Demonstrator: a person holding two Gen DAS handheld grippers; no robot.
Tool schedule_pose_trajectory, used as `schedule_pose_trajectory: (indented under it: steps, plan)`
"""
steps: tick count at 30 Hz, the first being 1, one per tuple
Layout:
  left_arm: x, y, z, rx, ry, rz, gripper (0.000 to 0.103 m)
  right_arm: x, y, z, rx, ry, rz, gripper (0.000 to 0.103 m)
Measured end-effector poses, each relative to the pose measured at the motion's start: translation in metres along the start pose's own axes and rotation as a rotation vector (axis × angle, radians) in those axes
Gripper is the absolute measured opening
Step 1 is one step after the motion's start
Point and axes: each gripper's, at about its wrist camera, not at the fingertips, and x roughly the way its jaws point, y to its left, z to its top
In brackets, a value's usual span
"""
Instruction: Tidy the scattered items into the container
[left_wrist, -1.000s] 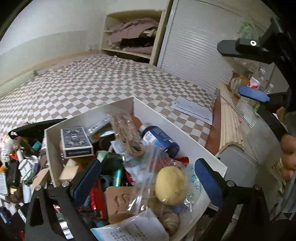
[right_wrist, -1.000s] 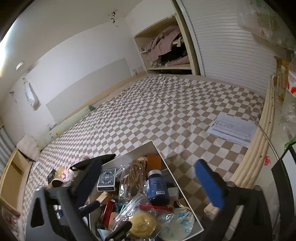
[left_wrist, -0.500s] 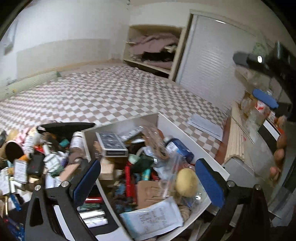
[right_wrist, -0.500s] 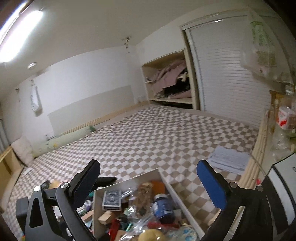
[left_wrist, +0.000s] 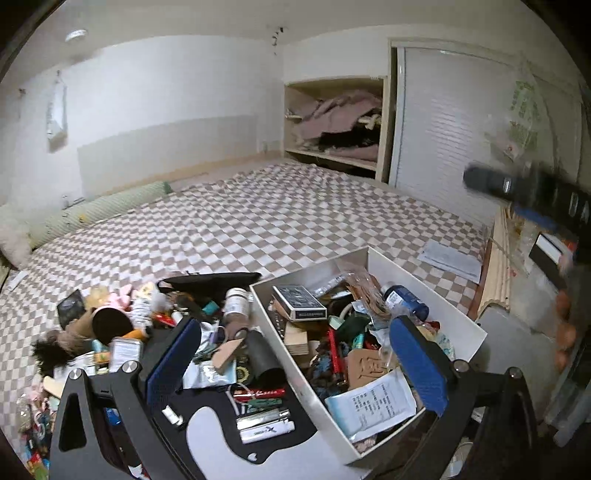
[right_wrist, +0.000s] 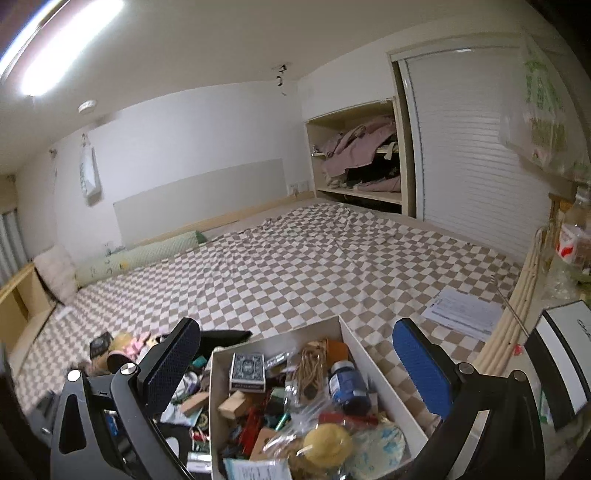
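Both views have lifted since a second ago, showing more wall and ceiling. Left hand-held gripper and right hand-held gripper hang spread, empty, above the white box (crammed full). It sits on the checkered bed, clutter just beside it

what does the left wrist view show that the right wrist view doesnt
Only the left wrist view shows the white lighter and red pen on the black mat beside the box, plus the other gripper at its right edge. Only the right wrist view shows the ceiling light. Both share the white box, card deck and blue bottle.
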Motion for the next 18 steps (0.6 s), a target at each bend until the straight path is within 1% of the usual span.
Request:
schedule_pose_trajectory:
  steps: [3,6,9,12,16,18]
  plan:
    - [-0.019,0.004,-0.002,-0.006,-0.021,-0.004,0.103,-0.007,0.009,-0.012,-0.019,0.039,0.009,0.103]
    - [-0.035,0.005,-0.008,0.005,-0.037,0.01,0.103,-0.016,0.014,-0.023,-0.022,0.048,0.031,0.103]
    - [-0.048,0.004,-0.014,0.015,-0.042,0.02,0.103,-0.027,0.017,-0.032,-0.027,0.034,0.048,0.103]
    - [-0.061,0.005,-0.018,0.012,-0.045,0.034,0.103,-0.036,0.019,-0.039,-0.04,0.017,0.046,0.103]
    - [-0.077,0.012,-0.027,0.018,-0.048,0.068,0.103,-0.047,0.024,-0.051,-0.069,-0.002,0.041,0.103]
    - [-0.083,0.017,-0.031,0.011,-0.051,0.088,0.103,-0.055,0.03,-0.057,-0.103,-0.02,0.046,0.103]
